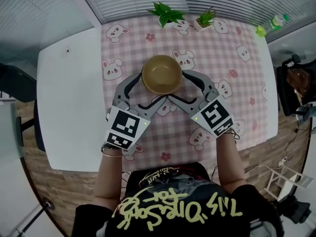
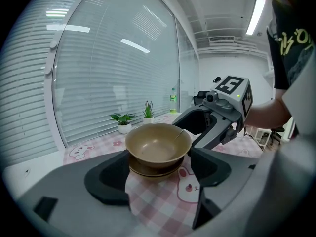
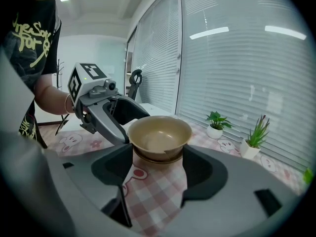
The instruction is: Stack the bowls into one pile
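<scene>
A tan bowl (image 1: 162,74) sits nested in another tan bowl on the pink checked cloth; the lower bowl's rim (image 2: 153,171) shows beneath it. My left gripper (image 1: 153,87) comes in from the near left and straddles the pile, jaws wide. From the near right my right gripper (image 1: 177,85) does the same. In the left gripper view the pile (image 2: 158,147) stands just past the tips of the left gripper (image 2: 159,169), with the right gripper (image 2: 217,122) beyond it. The right gripper (image 3: 158,162) frames the pile (image 3: 159,137) likewise. I see no pad pressing on a bowl.
The cloth (image 1: 237,68) with bunny prints covers a white table (image 1: 69,107). Two small potted plants (image 1: 167,14) (image 1: 206,18) stand at the far edge, a green bottle (image 1: 274,23) at the far right corner. Window blinds lie beyond.
</scene>
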`<state>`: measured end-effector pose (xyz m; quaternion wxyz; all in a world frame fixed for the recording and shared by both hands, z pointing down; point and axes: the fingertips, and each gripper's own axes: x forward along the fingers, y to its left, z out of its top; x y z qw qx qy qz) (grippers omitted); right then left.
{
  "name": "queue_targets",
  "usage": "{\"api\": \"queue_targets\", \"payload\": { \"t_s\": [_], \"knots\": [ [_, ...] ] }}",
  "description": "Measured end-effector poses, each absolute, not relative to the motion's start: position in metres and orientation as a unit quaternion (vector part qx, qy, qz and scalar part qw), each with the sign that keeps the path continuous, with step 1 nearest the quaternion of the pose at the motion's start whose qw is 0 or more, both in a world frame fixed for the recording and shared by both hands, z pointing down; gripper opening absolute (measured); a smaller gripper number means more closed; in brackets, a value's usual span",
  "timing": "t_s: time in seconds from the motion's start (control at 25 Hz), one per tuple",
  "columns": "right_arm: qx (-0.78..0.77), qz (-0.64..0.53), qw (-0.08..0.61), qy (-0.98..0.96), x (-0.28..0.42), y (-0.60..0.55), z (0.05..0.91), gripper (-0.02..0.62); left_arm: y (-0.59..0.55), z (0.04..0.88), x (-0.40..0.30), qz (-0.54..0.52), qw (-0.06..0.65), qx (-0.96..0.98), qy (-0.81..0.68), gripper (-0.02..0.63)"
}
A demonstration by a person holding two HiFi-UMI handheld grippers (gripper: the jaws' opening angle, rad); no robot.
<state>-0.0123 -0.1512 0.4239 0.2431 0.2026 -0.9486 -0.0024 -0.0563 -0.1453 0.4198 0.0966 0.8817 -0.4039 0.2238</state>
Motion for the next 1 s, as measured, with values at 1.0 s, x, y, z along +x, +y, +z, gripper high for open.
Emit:
{"api": "queue_targets", "payload": {
  "t_s": [1.0],
  "knots": [
    [0.221,-0.011,0.287,-0.932,-0.012,-0.150,0.449,0.320,-0.145,0.446,-0.059,0.256,0.111,0.867,-0.412,0.403]
  ]
}}
